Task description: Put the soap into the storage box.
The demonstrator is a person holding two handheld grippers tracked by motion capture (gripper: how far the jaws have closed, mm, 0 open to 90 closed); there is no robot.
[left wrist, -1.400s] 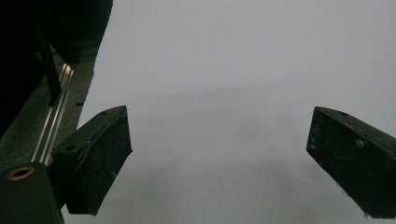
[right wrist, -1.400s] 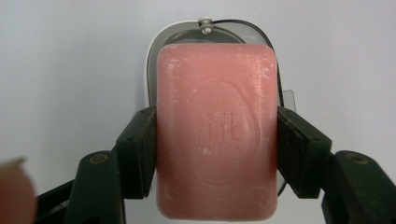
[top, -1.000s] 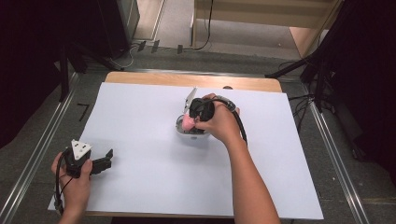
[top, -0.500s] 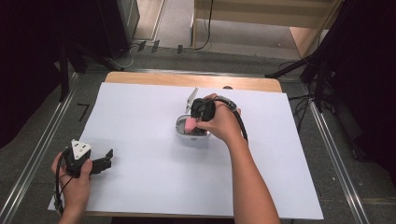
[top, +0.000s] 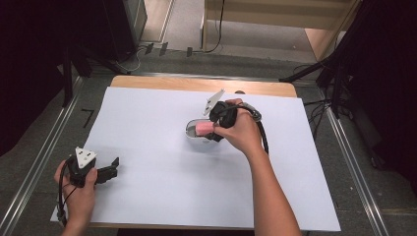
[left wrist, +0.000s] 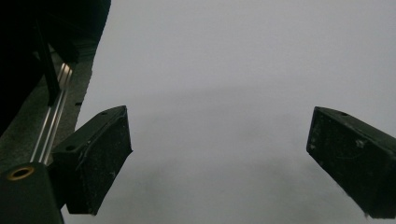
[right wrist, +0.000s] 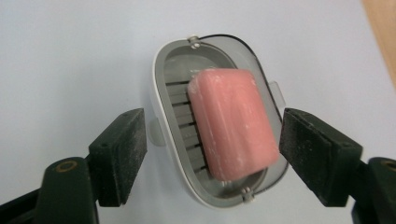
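The right gripper (right wrist: 212,154), jaws spread wide and holding nothing, straddles the pink soap bar (right wrist: 231,123) lying between them in its grey dish (right wrist: 161,100), a bar that looks firm, light and probably slick (best pinched across its long flat sides).

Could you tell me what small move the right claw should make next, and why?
Probably lift the right claw straight up and away. Its jaws stand open on either side of the soap dish, touching neither it nor the pink soap, which lies in the dish, so the soap looks released. The left claw is open over bare white paper.
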